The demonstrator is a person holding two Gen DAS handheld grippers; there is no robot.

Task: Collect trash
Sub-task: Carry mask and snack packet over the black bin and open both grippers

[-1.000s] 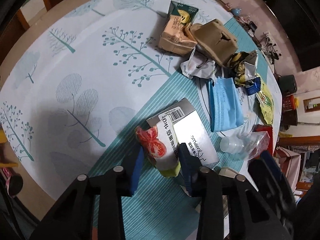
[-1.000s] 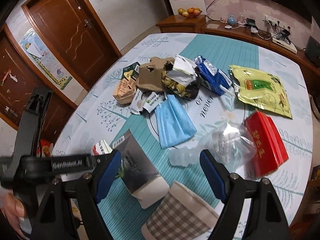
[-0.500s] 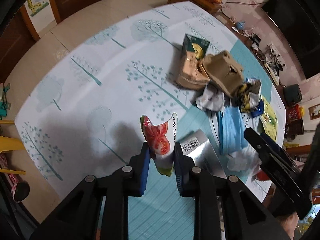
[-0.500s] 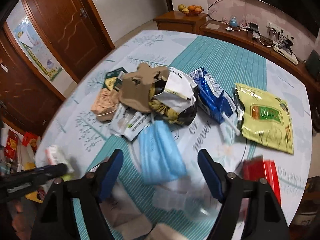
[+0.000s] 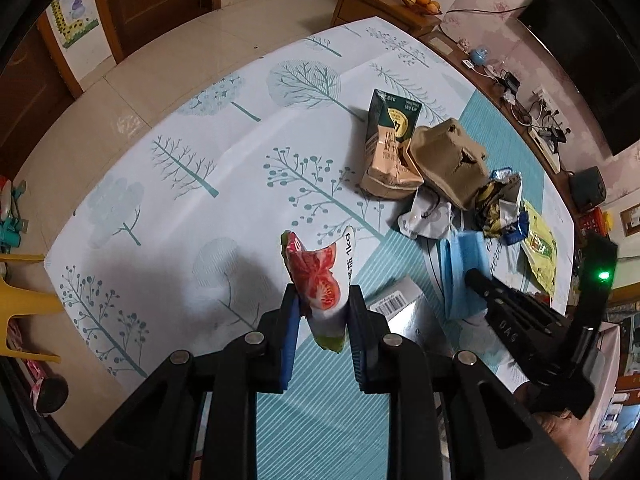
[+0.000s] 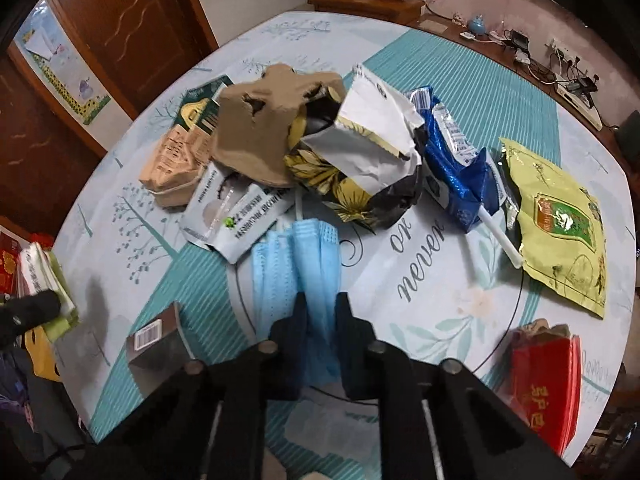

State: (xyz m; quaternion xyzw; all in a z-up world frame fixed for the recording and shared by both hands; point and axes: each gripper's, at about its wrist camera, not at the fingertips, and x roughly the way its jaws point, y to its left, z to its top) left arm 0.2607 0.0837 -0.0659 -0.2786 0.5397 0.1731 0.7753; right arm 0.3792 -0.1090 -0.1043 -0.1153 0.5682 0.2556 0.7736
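While your left gripper point(image 5: 322, 314) pinches the tomato packet point(image 5: 320, 280) clear of the table point(image 5: 200, 140), your right gripper point(image 6: 320, 312) closes narrowly on the blue face mask point(image 6: 292, 256) to lift it.

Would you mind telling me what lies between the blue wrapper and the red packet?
In the right wrist view, the yellow-green pouch lies between the blue wrapper and the red packet, with bare tablecloth just before the packet.
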